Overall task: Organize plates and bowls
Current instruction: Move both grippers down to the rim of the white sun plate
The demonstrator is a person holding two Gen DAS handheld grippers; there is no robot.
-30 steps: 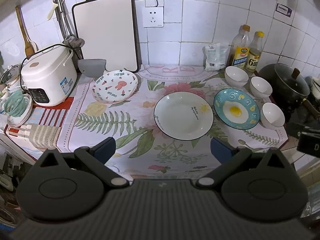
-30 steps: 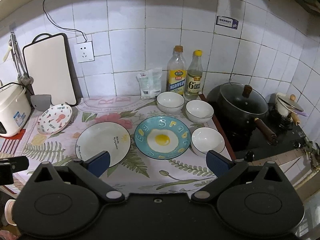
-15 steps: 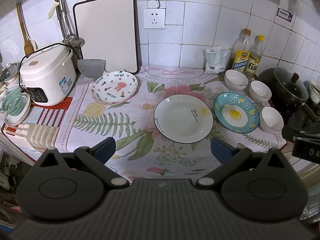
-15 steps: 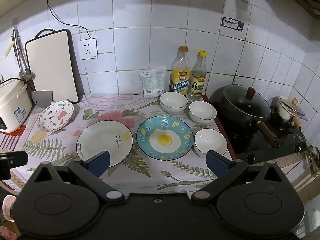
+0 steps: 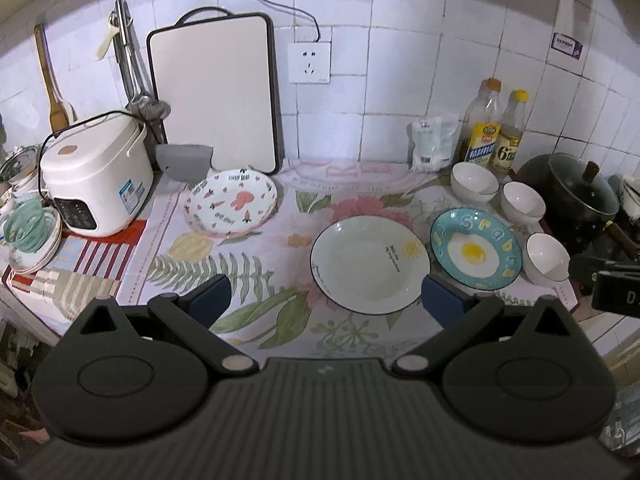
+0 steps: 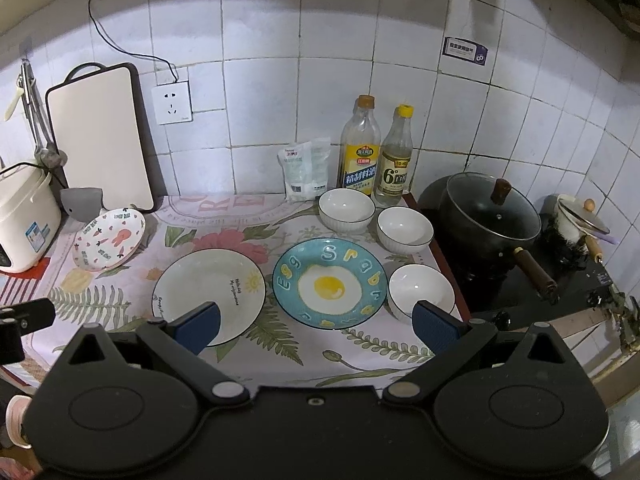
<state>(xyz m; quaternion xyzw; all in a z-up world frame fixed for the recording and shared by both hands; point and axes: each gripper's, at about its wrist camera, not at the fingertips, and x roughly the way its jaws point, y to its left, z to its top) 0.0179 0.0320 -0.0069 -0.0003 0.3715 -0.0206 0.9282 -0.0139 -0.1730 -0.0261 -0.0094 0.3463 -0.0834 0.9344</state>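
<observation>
Counter is covered by a floral cloth (image 5: 256, 264), all the crockery sits on it.

Cutting board (image 5: 214, 96) leans upright on the tiled wall at the back left. White rice cooker (image 5: 96, 172) just beside it, at the cloth's left edge. Black lidded pot (image 6: 492, 216) on the stove to the right of the cloth.

White plate (image 5: 370, 266) sits centre of the cloth, flat, nothing on it. Egg plate (image 5: 476, 252) (blue, fried-egg print) is just beside it on the right, rims close but apart. Rabbit plate (image 5: 231, 208) is well apart at back left, tilted, its far rim propped near a grey scraper (image 5: 184, 160) at the foot of the board.

Three white bowls, all upright and separate: back bowl (image 6: 347, 210) in front of the two bottles (image 6: 376, 152), middle bowl (image 6: 405, 229) to its right, front bowl (image 6: 420, 292) just beside the egg plate's right rim, near the cloth's edge by the stove.

Left gripper (image 5: 324, 300): fingers spread wide, nothing between them, held above the front edge of the cloth, white plate ahead between the tips.

Right gripper (image 6: 316, 324): also spread wide and empty, above the front edge, egg plate framed between its tips; left tip overlaps the white plate in its own wrist view, right tip overlaps the front bowl (contact not evident).
</observation>
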